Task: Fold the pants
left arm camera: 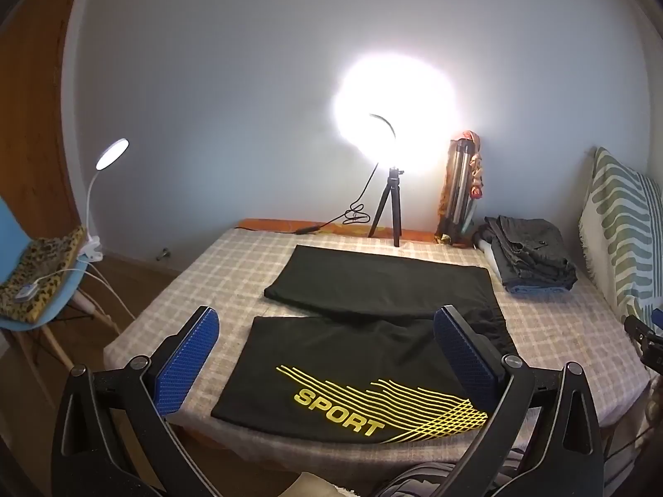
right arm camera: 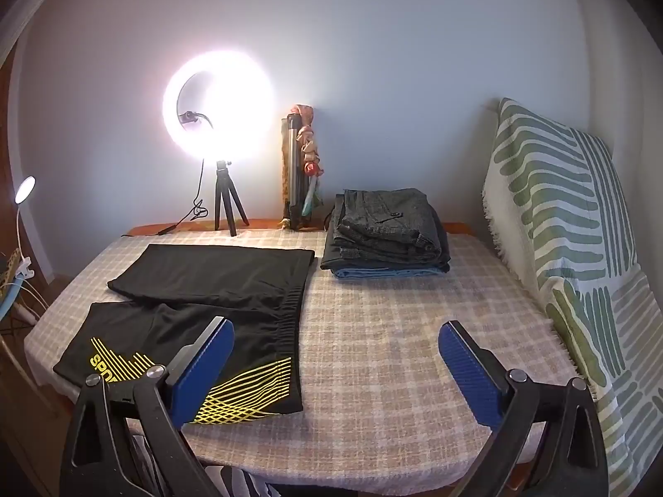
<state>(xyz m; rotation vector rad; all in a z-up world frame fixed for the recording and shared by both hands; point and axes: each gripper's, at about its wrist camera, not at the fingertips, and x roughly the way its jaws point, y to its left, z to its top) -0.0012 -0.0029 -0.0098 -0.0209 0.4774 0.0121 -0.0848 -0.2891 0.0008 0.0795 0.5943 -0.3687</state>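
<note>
Black "SPORT" shorts (left arm camera: 364, 331) lie flat on the checked bed cover (right arm camera: 393, 331), legs pointing left, waistband right. Left tongs (left arm camera: 325, 356) hover above them, spread wide, gripping nothing. Right tongs (right arm camera: 335, 360) gape too, over bare cover beside the waistband. Folded clothes stack (right arm camera: 385, 234) sits behind.

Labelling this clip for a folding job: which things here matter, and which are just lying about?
For the job: black sport pants, left gripper, right gripper, checked table cover.

Lying about: folded clothes stack, ring light, striped cushion.
</note>
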